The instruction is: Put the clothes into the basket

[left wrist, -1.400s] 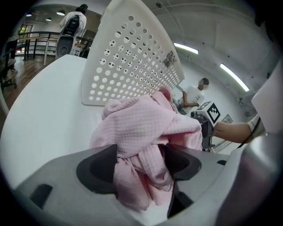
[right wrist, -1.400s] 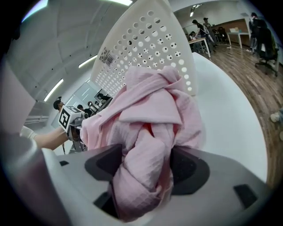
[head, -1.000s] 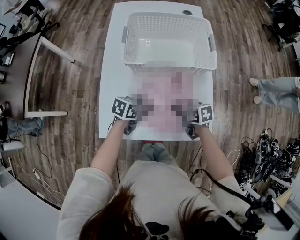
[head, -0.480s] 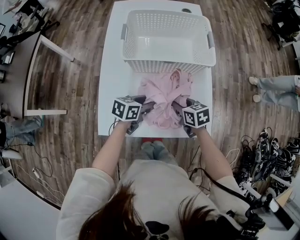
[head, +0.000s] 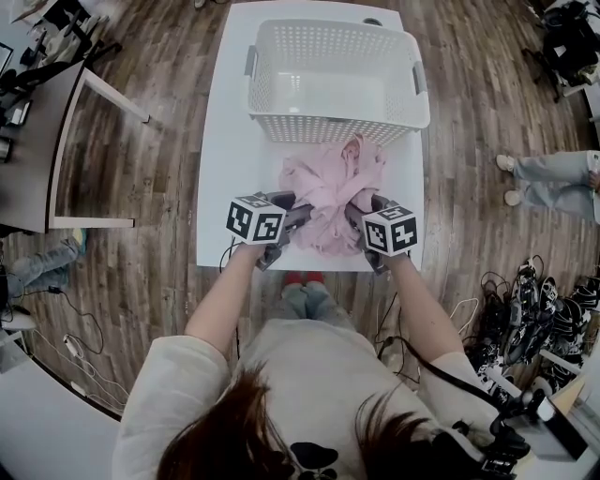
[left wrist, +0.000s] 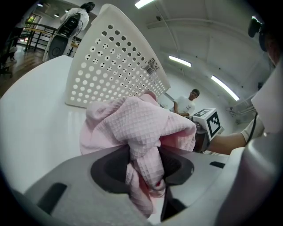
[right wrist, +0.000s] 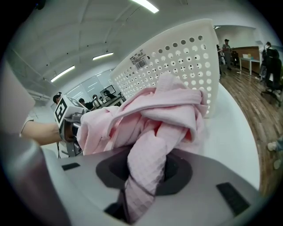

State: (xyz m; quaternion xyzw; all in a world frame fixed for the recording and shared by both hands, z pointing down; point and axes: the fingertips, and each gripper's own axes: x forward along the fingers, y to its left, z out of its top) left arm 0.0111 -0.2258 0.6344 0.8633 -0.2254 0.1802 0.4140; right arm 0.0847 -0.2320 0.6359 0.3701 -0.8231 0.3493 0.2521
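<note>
A crumpled pink waffle-knit garment lies on the white table, just in front of the white perforated basket. My left gripper pinches the garment's left side, and its jaws are still closing on a fold of the cloth. My right gripper is shut on a twisted fold at the right side. Each gripper view has the basket wall behind the cloth. The basket holds nothing that I can see.
A dark desk stands to the left of the table. On the wooden floor to the right are a person's legs and a heap of cables and gear. A small dark round thing lies behind the basket.
Both grippers have moved inward and closed on the pink garment, bunching it between them. The basket has not moved.
</note>
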